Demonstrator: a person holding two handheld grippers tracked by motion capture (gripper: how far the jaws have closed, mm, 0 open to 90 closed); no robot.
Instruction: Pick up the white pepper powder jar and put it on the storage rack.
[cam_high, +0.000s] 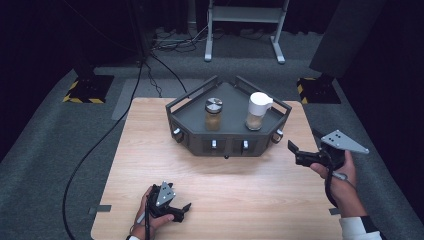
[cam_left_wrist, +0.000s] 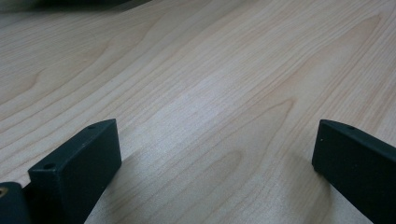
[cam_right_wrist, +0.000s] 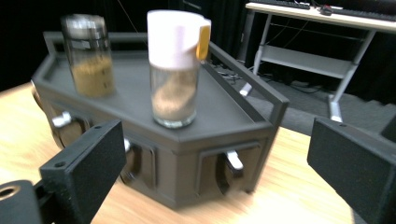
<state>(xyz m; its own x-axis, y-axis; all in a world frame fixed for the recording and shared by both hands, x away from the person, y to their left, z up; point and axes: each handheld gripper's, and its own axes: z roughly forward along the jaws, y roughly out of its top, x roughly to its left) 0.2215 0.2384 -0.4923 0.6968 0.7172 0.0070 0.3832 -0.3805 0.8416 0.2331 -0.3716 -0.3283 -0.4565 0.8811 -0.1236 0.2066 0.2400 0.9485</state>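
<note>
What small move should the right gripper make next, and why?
Probably ease the right gripper forward and up toward the white-lidded jar. Its jaws stand open with nothing between them, and in the right gripper view that jar stands nearest on the dark rack, roughly centred between the jaws. The left gripper rests open on the table.

This looks like a lab or recording studio set up for capturing handling work. A light wooden tabletop (cam_high: 220, 190) stands alone on grey carpet (cam_high: 45, 150), ringed by black curtains (cam_high: 45, 30) that shut out the rest of the room. Stand feet marked with yellow-and-black hazard tape (cam_high: 85, 92) sit at both far corners, and black cables (cam_high: 90, 150) trail across the floor. A white metal desk frame (cam_high: 245, 30) stands at the back; the right gripper view shows a keyboard (cam_right_wrist: 285, 4) on it.
</note>
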